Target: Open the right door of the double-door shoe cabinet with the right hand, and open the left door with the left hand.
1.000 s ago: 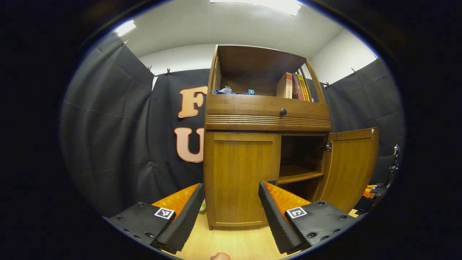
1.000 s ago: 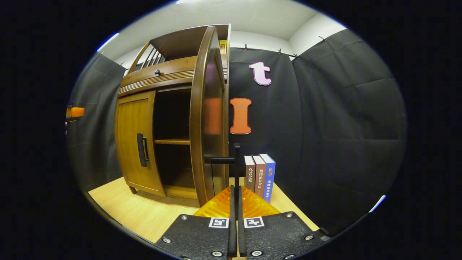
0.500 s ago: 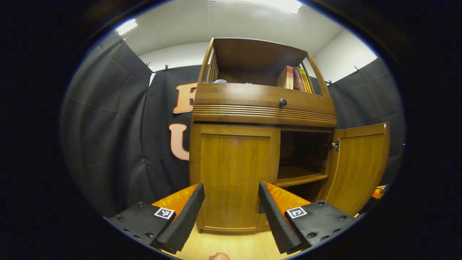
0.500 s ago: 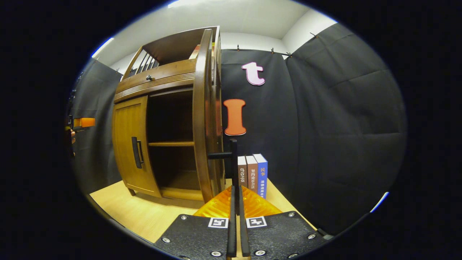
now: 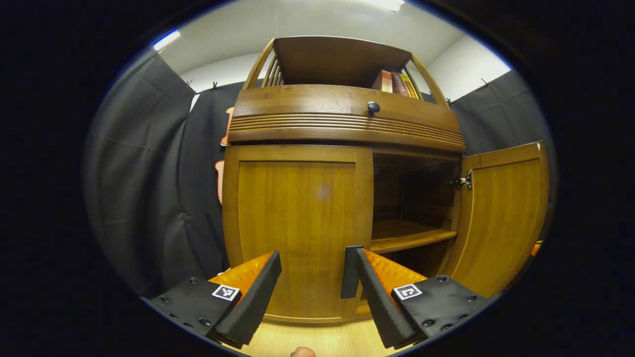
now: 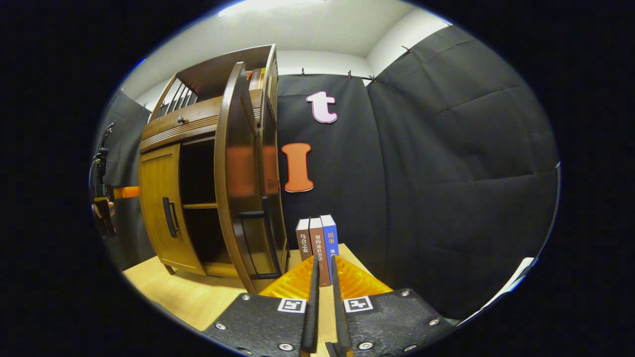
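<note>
The shoe cabinet stands on the bench, its right door swung open, its left door shut just ahead of my gaping left tongs. I may miss its handle and shove the door. My right tongs, barely parted, hold nothing. Books stand in the top shelf; the lower shelves look empty.

Ceiling lamps lit the booth evenly from above. The cabinet's open compartment lay in deep shadow, and a soft sheen sat on the left door. Fisheye distortion bowed straight edges toward the rims. Both views were sharp, without motion blur.
</note>
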Tool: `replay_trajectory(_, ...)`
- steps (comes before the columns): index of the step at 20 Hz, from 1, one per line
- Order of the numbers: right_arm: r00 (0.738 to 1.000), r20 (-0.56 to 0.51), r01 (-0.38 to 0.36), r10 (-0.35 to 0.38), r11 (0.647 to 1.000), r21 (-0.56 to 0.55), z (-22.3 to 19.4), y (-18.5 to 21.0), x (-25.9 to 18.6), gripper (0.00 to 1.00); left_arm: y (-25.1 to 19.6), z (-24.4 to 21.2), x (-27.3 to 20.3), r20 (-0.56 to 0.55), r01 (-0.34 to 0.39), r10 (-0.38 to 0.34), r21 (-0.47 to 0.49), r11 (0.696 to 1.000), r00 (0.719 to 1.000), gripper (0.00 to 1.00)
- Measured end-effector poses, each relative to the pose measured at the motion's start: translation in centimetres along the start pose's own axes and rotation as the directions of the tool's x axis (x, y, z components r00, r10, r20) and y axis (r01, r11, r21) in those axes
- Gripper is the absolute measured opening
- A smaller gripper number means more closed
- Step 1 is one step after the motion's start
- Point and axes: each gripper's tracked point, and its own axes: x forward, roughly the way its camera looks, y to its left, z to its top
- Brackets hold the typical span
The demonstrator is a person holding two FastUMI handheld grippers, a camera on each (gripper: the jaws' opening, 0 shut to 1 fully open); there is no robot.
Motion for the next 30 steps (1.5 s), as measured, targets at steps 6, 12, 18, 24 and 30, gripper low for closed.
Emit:
replay_trajectory(6,0.997,0.021,0.070,-0.069,0.997,-0.025,0.3,-2.0,0.5,0.48,-2.9,-2.8,4.2,-0.021,0.036,-0.037,-0.014,0.999,0.999,0.95)
replay_trajectory(12,0.994,0.045,0.097,-0.095,0.995,-0.033,1.0,-2.7,0.5,0.98,-3.6,-6.1,8.1,-0.064,0.040,-0.042,-0.039,0.998,0.997,0.96)
replay_trajectory(18,0.988,0.091,0.132,-0.125,0.988,-0.079,2.5,-3.1,-0.2,0.92,-4.1,-8.7,9.9,-0.108,0.050,-0.055,-0.044,0.998,0.993,0.92)
replay_trajectory(24,0.985,0.120,0.136,-0.123,0.985,-0.105,3.6,-2.6,-0.9,1.00,-5.2,-9.8,10.3,-0.122,0.078,-0.085,-0.057,0.995,0.989,0.67)
replay_trajectory(30,0.987,0.113,0.128,-0.116,0.986,-0.103,4.2,-2.3,-1.6,1.00,-5.8,-10.2,10.3,-0.141,0.088,-0.092,-0.034,0.996,0.986,0.36)
